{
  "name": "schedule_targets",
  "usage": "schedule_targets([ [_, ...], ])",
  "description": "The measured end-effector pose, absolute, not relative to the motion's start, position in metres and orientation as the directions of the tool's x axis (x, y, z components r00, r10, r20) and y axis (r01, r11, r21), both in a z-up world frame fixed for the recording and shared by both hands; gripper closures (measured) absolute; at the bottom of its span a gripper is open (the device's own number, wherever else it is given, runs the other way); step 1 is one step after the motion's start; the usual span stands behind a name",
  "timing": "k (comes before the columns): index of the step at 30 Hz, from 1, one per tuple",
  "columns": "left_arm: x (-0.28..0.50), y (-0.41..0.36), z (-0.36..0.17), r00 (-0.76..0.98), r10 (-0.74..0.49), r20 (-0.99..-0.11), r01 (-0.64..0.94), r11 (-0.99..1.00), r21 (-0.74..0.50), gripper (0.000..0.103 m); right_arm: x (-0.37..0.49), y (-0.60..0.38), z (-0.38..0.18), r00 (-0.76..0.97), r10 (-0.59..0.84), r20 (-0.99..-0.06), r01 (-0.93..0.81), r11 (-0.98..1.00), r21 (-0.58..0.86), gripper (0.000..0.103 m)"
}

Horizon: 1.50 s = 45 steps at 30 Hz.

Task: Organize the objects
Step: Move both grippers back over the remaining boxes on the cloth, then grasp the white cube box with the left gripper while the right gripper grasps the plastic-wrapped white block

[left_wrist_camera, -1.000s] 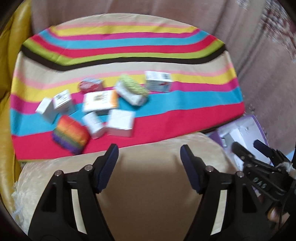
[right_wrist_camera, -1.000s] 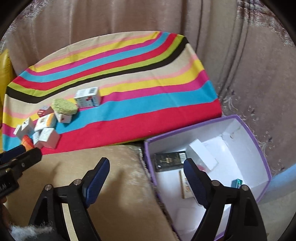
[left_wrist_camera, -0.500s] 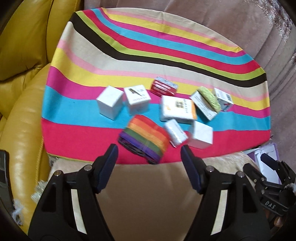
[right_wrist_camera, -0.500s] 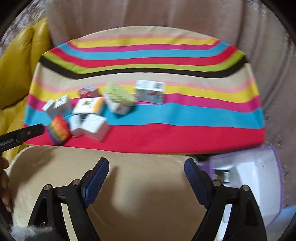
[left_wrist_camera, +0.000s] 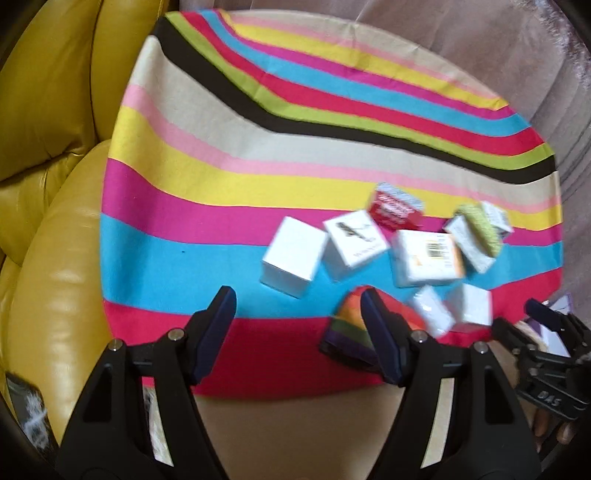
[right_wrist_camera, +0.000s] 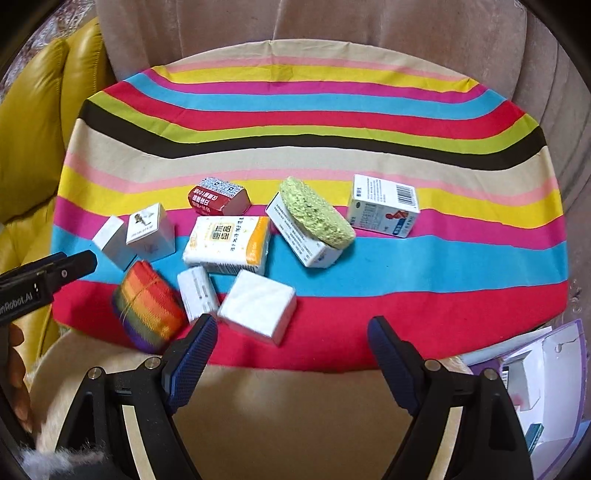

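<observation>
Several small boxes lie in a cluster on a striped cloth (right_wrist_camera: 406,266). Among them are a tissue pack (right_wrist_camera: 228,244), a red box (right_wrist_camera: 218,195), a green sponge (right_wrist_camera: 314,214) resting on a white box, a rainbow-striped pouch (right_wrist_camera: 147,310), a white pad (right_wrist_camera: 258,306) and a blue-and-white carton (right_wrist_camera: 384,205). My right gripper (right_wrist_camera: 291,343) is open and empty at the cloth's near edge, just right of the pouch. My left gripper (left_wrist_camera: 297,314) is open and empty; its right finger overlaps the rainbow pouch (left_wrist_camera: 351,328), with a white box (left_wrist_camera: 291,256) just beyond.
A purple-rimmed white box (right_wrist_camera: 539,373) holding small items sits at the lower right. A yellow leather cushion (left_wrist_camera: 48,184) borders the cloth on the left. Brown upholstery (right_wrist_camera: 332,29) rises behind. A beige cushion (right_wrist_camera: 288,417) lies under both grippers.
Both grippers swept left along the seat. The purple box slid out toward the right edge of the right wrist view, and the box cluster came closer in both views. Jaw widths stayed the same.
</observation>
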<state>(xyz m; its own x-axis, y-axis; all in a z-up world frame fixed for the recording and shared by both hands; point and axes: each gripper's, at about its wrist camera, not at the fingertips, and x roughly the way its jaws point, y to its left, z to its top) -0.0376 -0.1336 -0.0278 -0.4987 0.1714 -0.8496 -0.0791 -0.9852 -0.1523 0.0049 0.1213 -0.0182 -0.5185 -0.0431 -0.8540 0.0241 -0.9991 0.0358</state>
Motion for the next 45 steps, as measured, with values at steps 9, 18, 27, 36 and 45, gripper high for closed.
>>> schedule_targets([
  [9, -0.069, -0.13, -0.052, -0.45, 0.14, -0.882, -0.125, -0.988, -0.093, 0.031, -0.018, 0.114, -0.032, -0.494, -0.027, -0.869, -0.013, -0.999, 0.038, 0.02],
  [18, -0.069, -0.135, -0.048, -0.455, 0.169, -0.874, -0.113, -0.985, -0.131, 0.064, -0.028, 0.112, -0.049, -0.443, 0.008, -0.897, -0.028, -1.0, 0.004, 0.049],
  [27, -0.035, -0.124, -0.02, -0.512, 0.234, -0.826, -0.085, -0.971, -0.223, 0.065, -0.016, 0.117, -0.043, -0.475, 0.008, -0.88, -0.034, -0.999, 0.009, 0.057],
  [36, -0.008, -0.088, -0.001, -0.544, 0.267, -0.796, -0.115, -0.963, -0.244, 0.065, 0.007, 0.133, -0.027, -0.523, 0.003, -0.852, -0.054, -0.998, 0.03, 0.057],
  [45, 0.013, -0.04, 0.006, -0.514, 0.309, -0.8, -0.193, -0.951, -0.243, 0.065, 0.029, 0.157, -0.015, -0.561, 0.024, -0.828, -0.09, -0.995, 0.032, 0.057],
])
